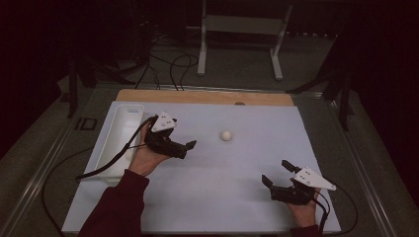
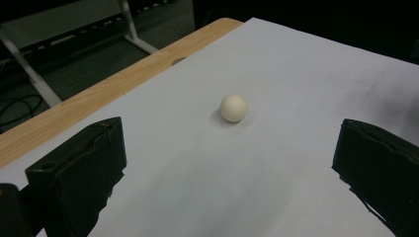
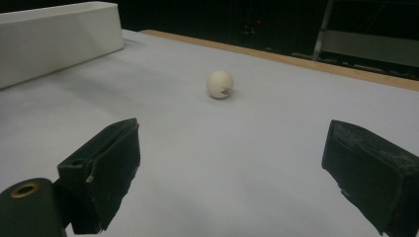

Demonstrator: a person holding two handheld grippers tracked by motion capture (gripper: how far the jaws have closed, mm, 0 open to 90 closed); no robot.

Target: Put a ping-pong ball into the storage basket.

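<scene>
Your left claw (image 1: 189, 148) gapes wide, empty, aimed at the cream ball (image 1: 226, 135) near the desk's (image 1: 237, 197) far edge; your right claw (image 1: 276, 173) also gapes wide, touching nothing.

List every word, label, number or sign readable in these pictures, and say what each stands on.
No text can be read anywhere.
The ball carries a small dark mark low on its side, too small and blurred to read.
The white tray, the white sheet and both grippers, left and right, show no lettering.
</scene>
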